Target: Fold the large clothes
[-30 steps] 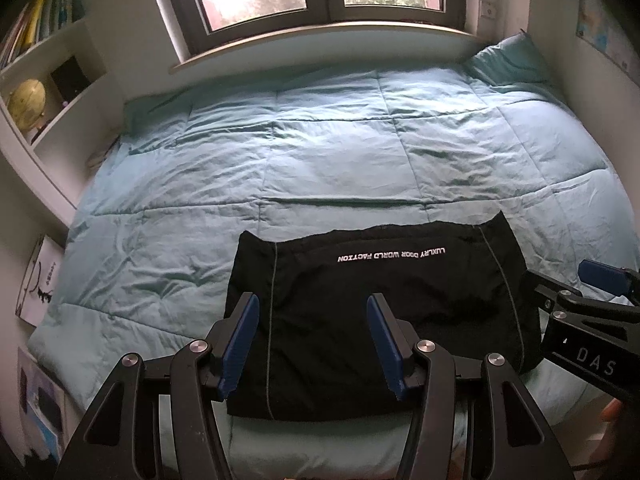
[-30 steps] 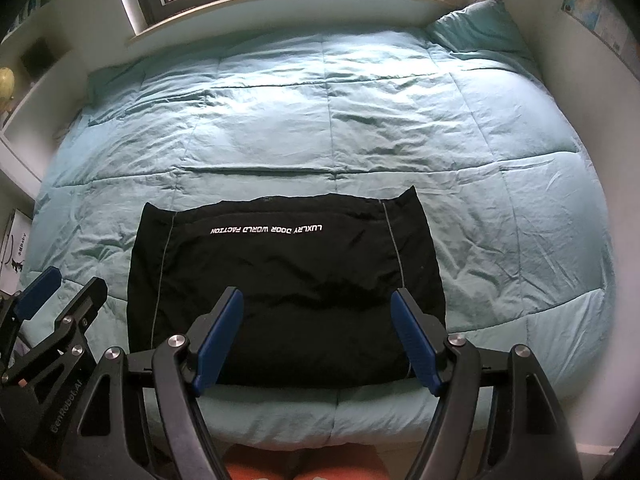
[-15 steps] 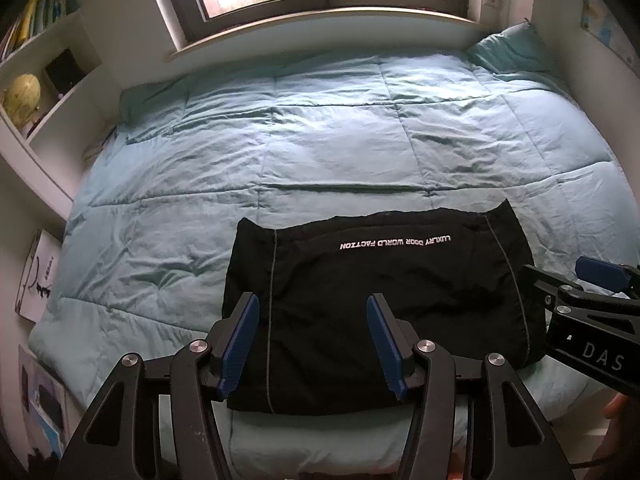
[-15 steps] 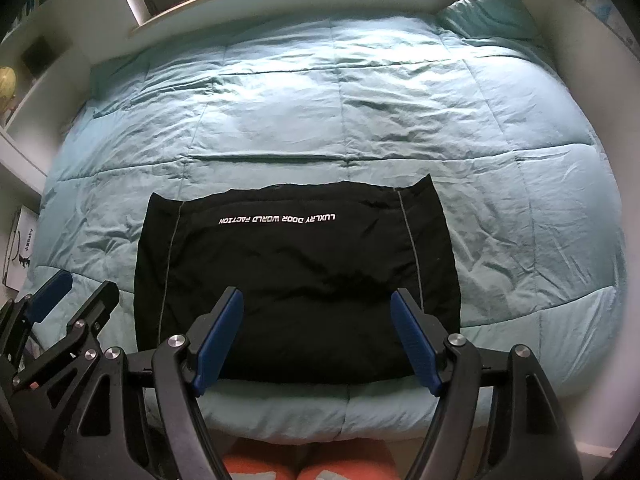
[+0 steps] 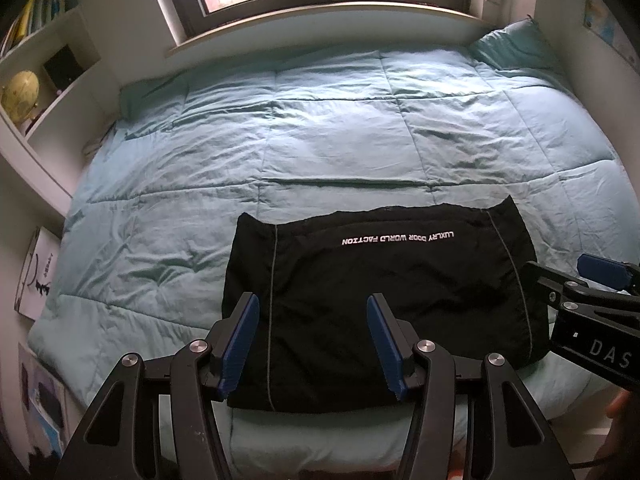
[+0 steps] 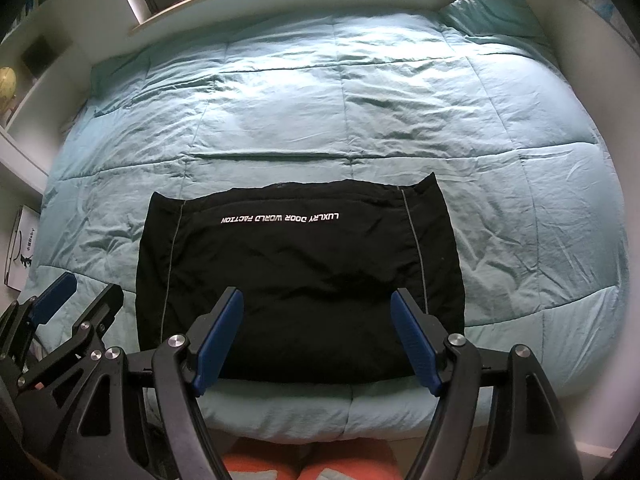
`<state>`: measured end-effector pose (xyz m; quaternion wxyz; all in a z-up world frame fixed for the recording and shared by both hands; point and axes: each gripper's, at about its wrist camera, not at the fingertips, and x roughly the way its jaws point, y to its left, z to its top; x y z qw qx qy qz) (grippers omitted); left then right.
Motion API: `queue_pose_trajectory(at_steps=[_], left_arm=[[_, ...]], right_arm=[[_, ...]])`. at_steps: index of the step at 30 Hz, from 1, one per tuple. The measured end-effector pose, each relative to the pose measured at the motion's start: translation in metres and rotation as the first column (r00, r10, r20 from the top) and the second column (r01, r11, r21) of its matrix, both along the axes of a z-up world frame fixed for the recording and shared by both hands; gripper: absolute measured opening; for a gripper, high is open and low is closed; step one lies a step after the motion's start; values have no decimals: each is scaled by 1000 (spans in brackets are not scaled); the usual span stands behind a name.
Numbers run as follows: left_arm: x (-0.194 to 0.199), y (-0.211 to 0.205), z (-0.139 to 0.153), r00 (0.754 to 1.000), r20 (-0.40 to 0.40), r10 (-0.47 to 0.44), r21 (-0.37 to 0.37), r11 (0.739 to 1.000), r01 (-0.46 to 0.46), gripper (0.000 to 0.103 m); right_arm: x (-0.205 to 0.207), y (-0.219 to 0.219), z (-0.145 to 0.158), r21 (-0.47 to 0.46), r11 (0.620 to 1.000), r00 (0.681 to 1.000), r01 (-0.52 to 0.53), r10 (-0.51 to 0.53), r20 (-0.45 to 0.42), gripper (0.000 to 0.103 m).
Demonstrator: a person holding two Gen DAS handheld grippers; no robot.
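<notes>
A black garment (image 5: 384, 300) lies folded into a flat rectangle on the near edge of the bed, with white lettering across its far part. It also shows in the right wrist view (image 6: 300, 280). My left gripper (image 5: 314, 338) is open and empty, held above the garment's near left part. My right gripper (image 6: 316, 336) is open and empty above its near right part. Each gripper shows at the edge of the other's view: the right one (image 5: 596, 300), the left one (image 6: 60, 308).
The teal quilted duvet (image 5: 320, 140) covers the whole bed. A pillow (image 5: 516, 48) lies at the far right corner. Shelves with a globe (image 5: 20, 88) stand at the left. A window sill (image 5: 320, 20) runs along the far wall. A wall is close on the right.
Both grippers have drawn back and up a little from the garment, so it sits slightly farther in view. The garment has not moved. Both jaws stay open.
</notes>
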<state>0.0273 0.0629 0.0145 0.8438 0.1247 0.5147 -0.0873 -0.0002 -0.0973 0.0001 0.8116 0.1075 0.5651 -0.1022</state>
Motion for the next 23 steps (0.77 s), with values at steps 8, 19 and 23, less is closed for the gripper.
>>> queue_pose_trajectory(at_steps=[8,19,23], left_arm=[[2,2,-3,1000,-7,-3,8,1000,3,58],[6,13,-2,999,35,33,-19,999,-32,58],[12,23,3,996,65,58,-26,998,-56,58]], right_arm=[[1,5,-2,4,1000,1000,-1,1,-4,78],[1,11,-6,-2,1000,1000,-16,16,-12,77],[2,9,-6,-10,1000,1000,-17,16,-14,78]])
